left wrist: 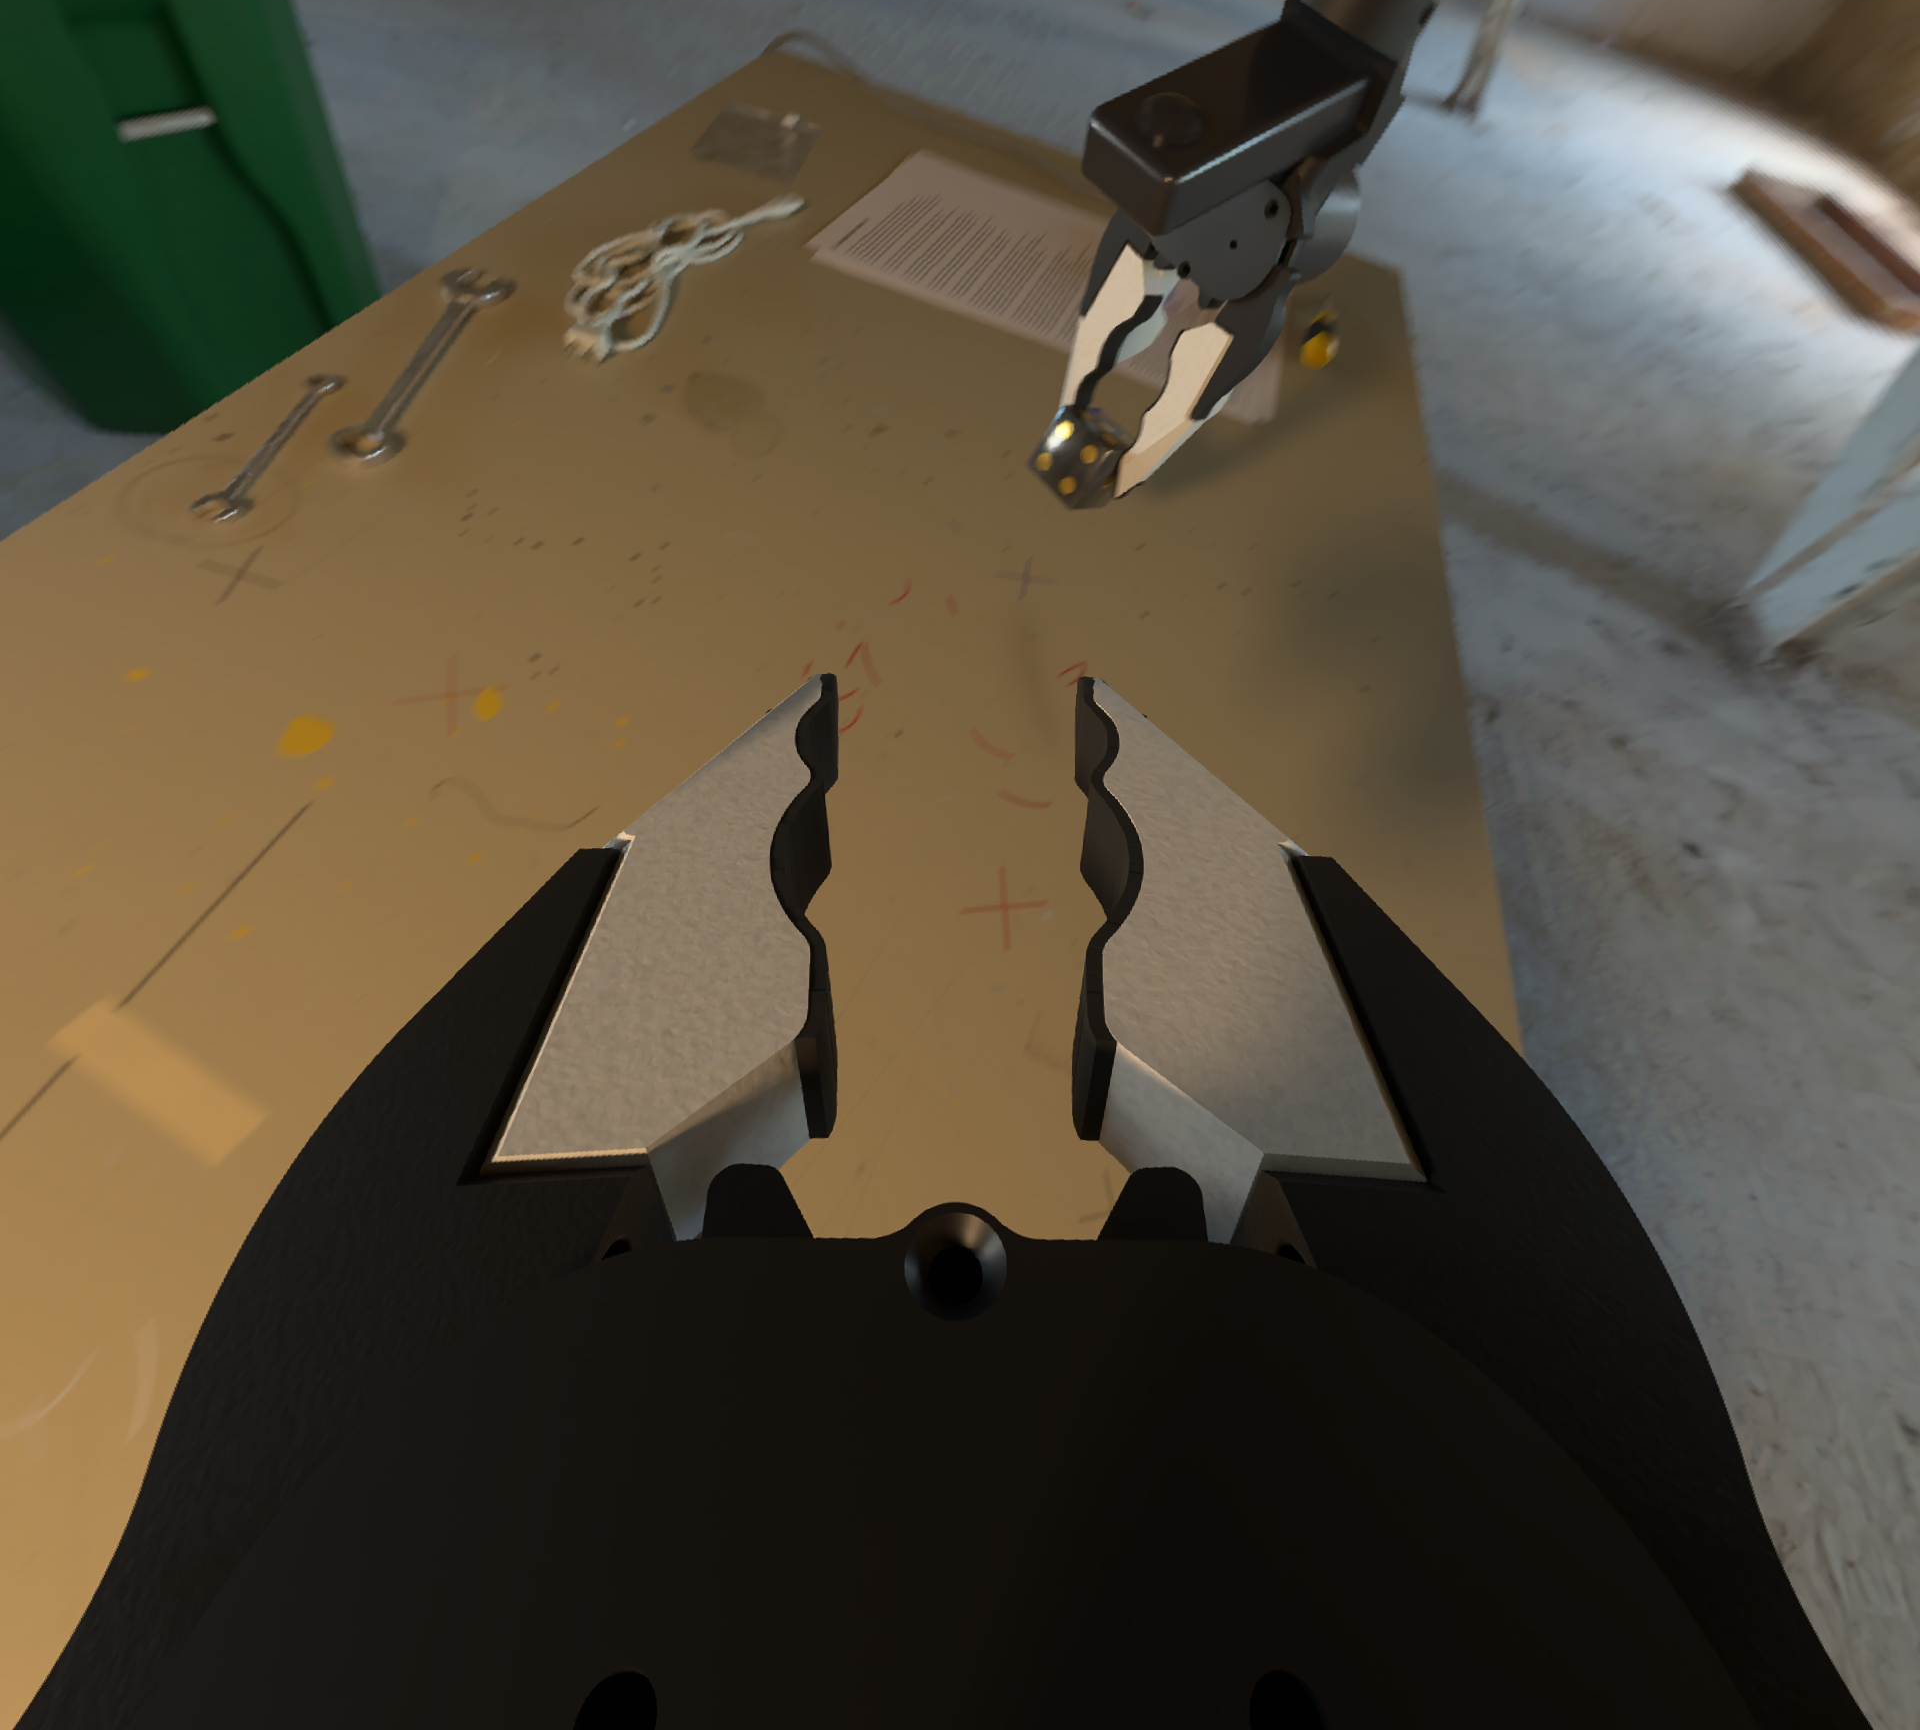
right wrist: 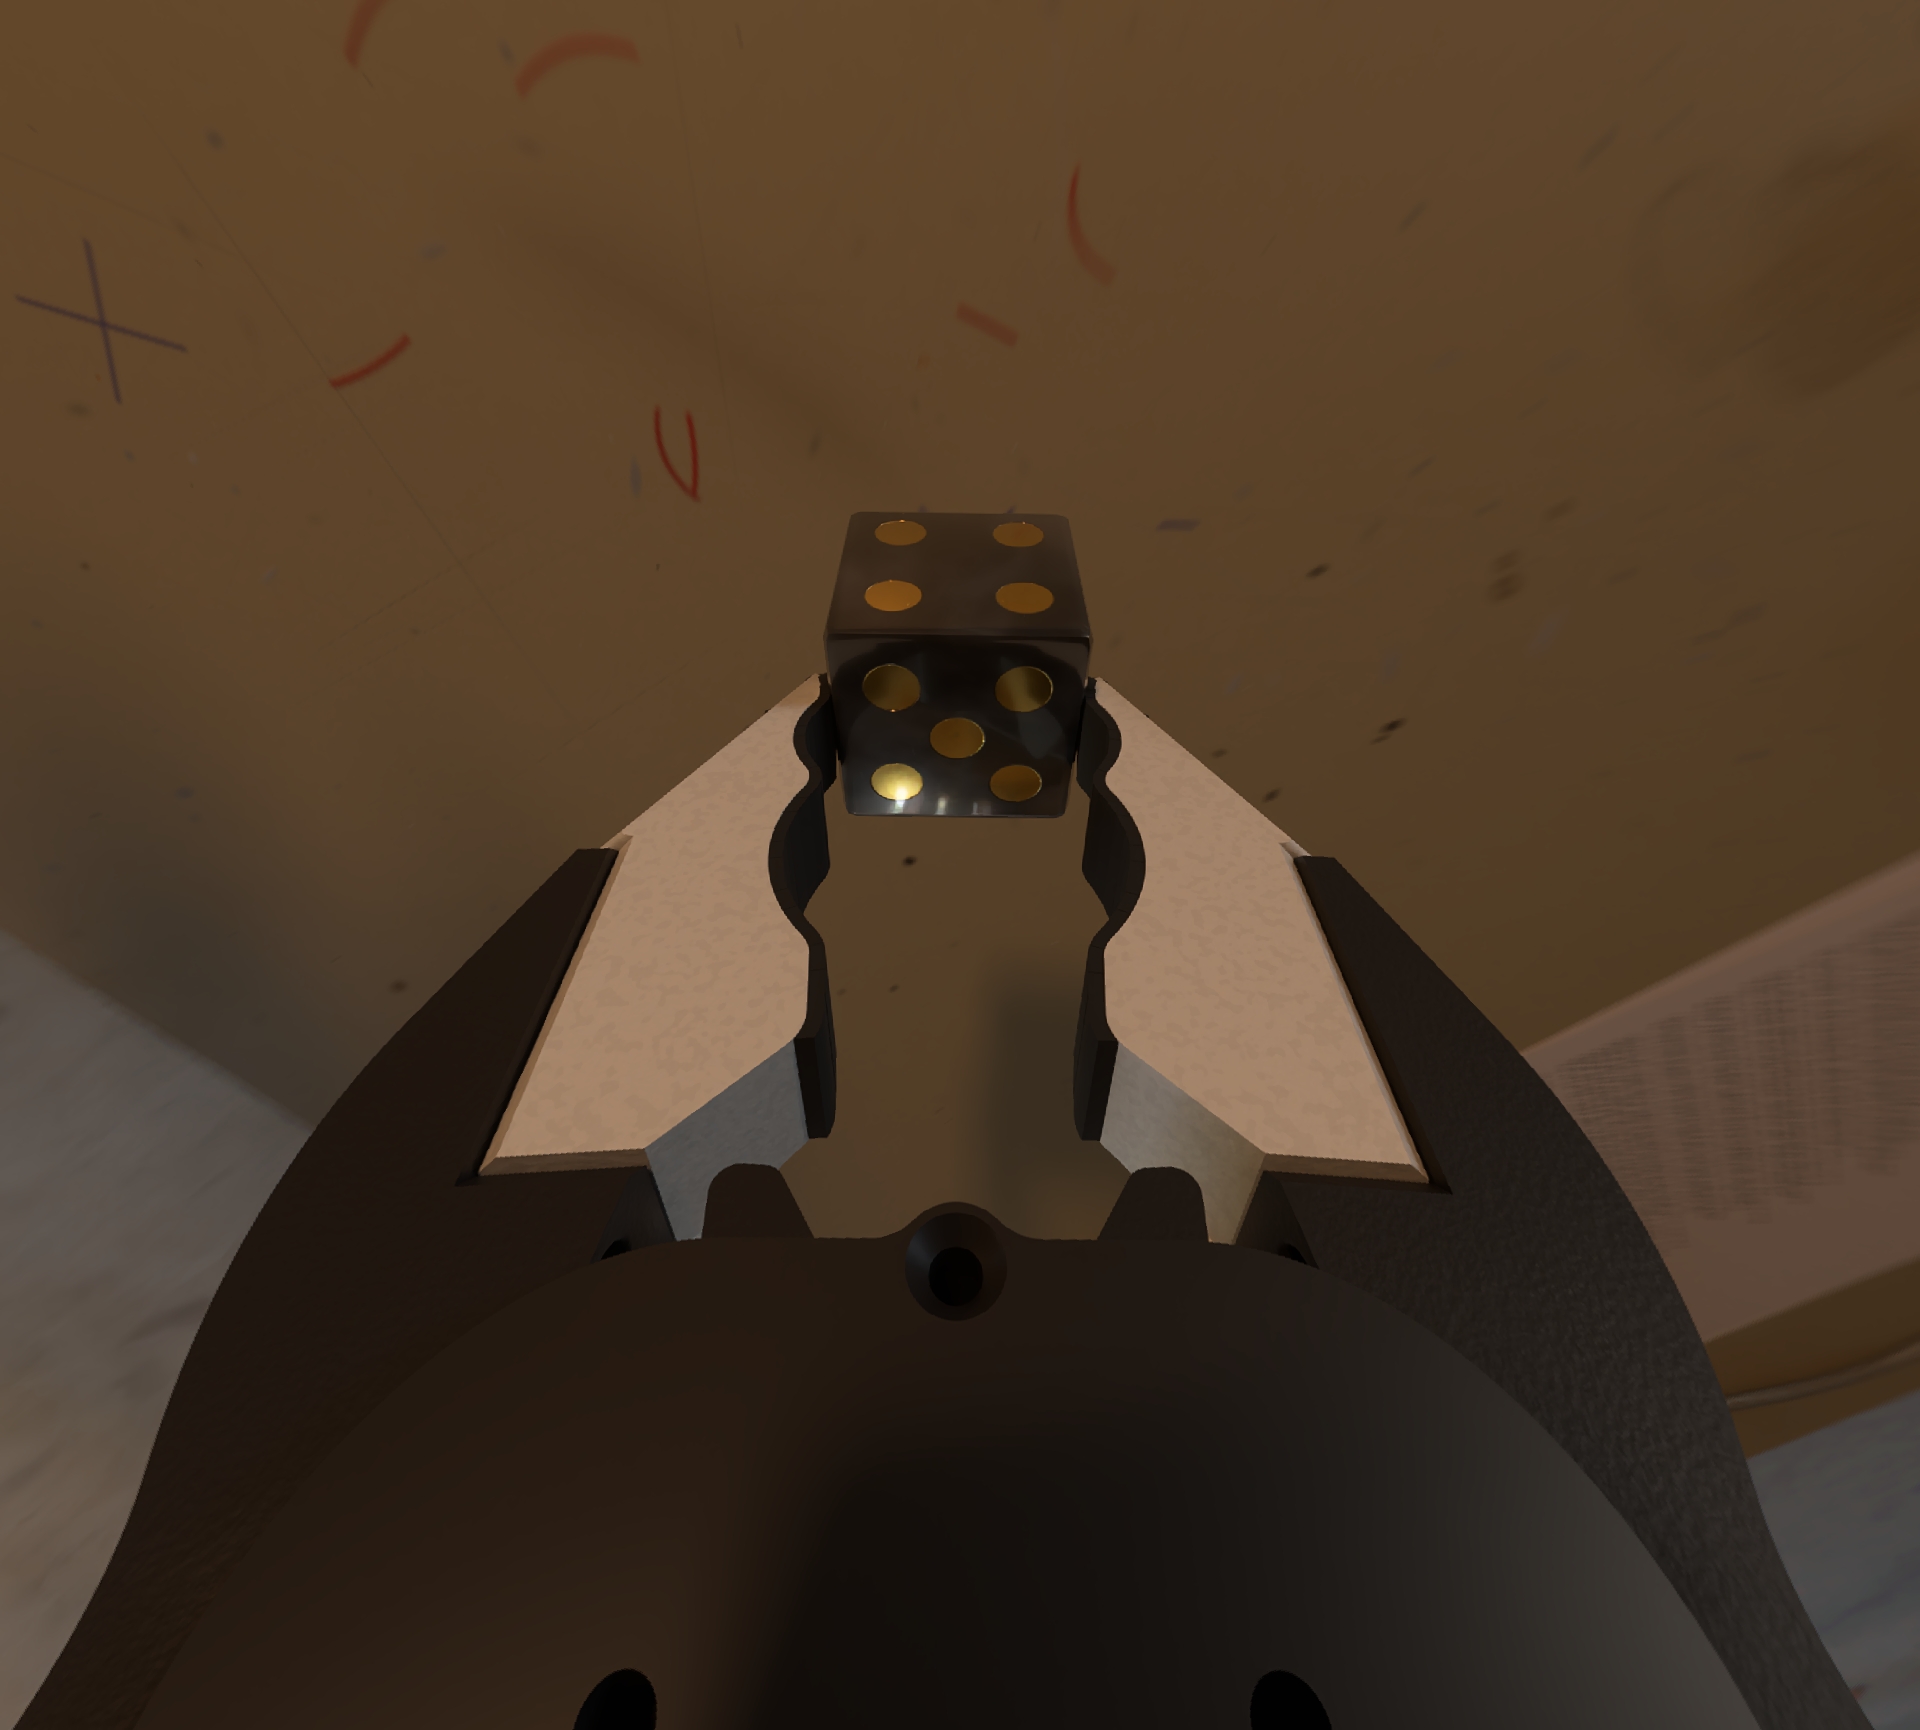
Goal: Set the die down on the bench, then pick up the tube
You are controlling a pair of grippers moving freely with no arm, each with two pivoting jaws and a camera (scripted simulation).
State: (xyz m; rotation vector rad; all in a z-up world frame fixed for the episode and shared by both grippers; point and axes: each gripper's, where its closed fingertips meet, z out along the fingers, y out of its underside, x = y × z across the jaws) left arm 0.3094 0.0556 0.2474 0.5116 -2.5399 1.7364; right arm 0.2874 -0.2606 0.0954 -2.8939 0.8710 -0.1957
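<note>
A black die (right wrist: 956,735) with gold pips sits between the fingertips of my right gripper (right wrist: 958,693), which is shut on it. In the left wrist view the right gripper (left wrist: 1099,456) points steeply down and holds the tilted die (left wrist: 1081,462) at or just above the tan bench (left wrist: 727,600). A small yellow and black object (left wrist: 1320,338), possibly the tube, shows partly behind that gripper near the bench's right edge. My left gripper (left wrist: 954,693) is open and empty, above the near half of the bench.
Two wrenches (left wrist: 416,366) lie at the left, with a coil of rope (left wrist: 655,272), a printed sheet (left wrist: 966,246) and a small metal plate (left wrist: 756,137) farther back. A green bin (left wrist: 135,122) stands off the bench's left side.
</note>
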